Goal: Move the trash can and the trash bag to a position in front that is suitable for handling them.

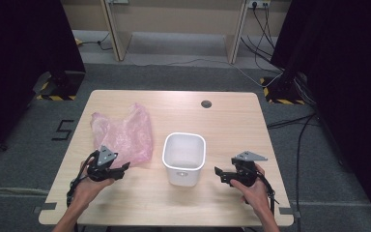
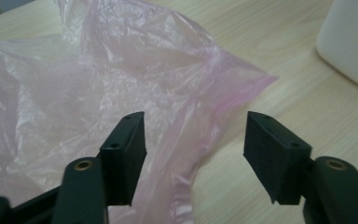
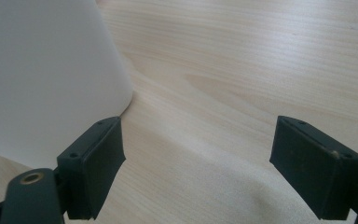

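Note:
A crumpled pink plastic bag lies flat on the left half of the wooden table. My left gripper is at the bag's near corner. In the left gripper view its jaws stand open, with the bag spread under and beyond them and no pad pressing on it. A white plastic bin stands upright mid-table and looks bare inside. My right gripper rests just right of the bin, pointing at it. Its jaws are open over bare wood, and the bin's wall is close by the left pad.
A small dark round grommet sits near the table's far edge. The bin's side shows at the right of the left gripper view. Black curtains, cables and stand bases ring the table on the grey floor.

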A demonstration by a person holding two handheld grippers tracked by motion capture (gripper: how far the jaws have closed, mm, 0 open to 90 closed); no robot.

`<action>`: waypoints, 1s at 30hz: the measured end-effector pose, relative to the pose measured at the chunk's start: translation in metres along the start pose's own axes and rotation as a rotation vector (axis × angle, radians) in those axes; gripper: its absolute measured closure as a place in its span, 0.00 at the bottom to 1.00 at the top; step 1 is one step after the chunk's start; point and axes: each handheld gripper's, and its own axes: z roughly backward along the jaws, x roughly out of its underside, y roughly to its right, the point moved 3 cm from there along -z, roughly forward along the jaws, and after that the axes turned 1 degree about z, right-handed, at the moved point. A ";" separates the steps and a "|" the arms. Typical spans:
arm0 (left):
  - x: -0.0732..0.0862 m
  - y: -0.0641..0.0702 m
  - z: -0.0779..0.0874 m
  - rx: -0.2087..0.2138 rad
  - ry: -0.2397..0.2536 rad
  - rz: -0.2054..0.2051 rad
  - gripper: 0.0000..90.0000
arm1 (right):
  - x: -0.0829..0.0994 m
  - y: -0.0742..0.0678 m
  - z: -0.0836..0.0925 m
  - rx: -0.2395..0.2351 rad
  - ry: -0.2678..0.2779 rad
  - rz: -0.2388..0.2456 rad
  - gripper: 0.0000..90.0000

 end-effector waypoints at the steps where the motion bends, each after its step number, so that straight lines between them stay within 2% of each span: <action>1: -0.004 0.002 -0.002 0.000 0.006 0.012 0.41 | 0.000 0.000 0.000 0.000 -0.001 0.000 0.19; 6: -0.021 0.009 -0.016 -0.004 0.004 0.021 0.37 | 0.000 0.000 -0.001 -0.002 -0.005 0.002 0.19; 8: -0.024 0.010 -0.025 -0.010 0.009 0.040 0.36 | 0.000 0.000 -0.001 -0.003 -0.005 0.001 0.19; 10: -0.025 0.011 -0.032 -0.002 -0.004 0.062 0.35 | 0.001 0.000 -0.001 -0.003 -0.007 0.002 0.19; 13: -0.026 0.016 -0.044 0.017 -0.022 0.053 0.37 | 0.001 0.000 -0.001 -0.005 -0.008 0.001 0.19; 15: -0.026 0.020 -0.048 0.043 -0.019 0.018 0.43 | 0.001 0.000 -0.001 -0.004 -0.009 0.000 0.19; 16: -0.026 0.021 -0.050 0.052 -0.017 0.005 0.56 | 0.002 0.000 -0.002 -0.004 -0.011 0.000 0.19; 17: -0.025 0.022 -0.052 0.067 -0.017 -0.013 0.56 | 0.002 0.000 -0.002 -0.004 -0.011 0.000 0.19; 18: -0.025 0.024 -0.053 0.090 -0.015 -0.023 0.64 | 0.002 0.000 -0.002 -0.004 -0.010 0.001 0.19; 19: -0.024 0.025 -0.054 0.110 -0.015 -0.033 0.80 | 0.002 0.000 -0.002 -0.004 -0.012 0.002 0.19; 20: -0.023 0.027 -0.053 0.124 -0.021 -0.050 0.80 | 0.002 0.000 -0.002 -0.004 -0.012 0.002 0.19; 22: -0.021 0.030 -0.051 0.135 -0.022 -0.079 0.90 | 0.002 0.000 -0.001 -0.004 -0.010 -0.001 0.19; 24: -0.017 0.031 -0.046 0.153 -0.027 -0.092 0.95 | 0.002 0.001 -0.001 -0.002 -0.009 0.000 0.19; 27: -0.009 0.031 -0.037 0.175 -0.029 -0.094 0.96 | 0.002 0.001 -0.001 -0.003 -0.010 -0.001 0.19; 30: 0.001 0.030 -0.023 0.202 -0.034 -0.113 0.96 | 0.002 0.000 -0.001 -0.003 -0.010 0.000 0.19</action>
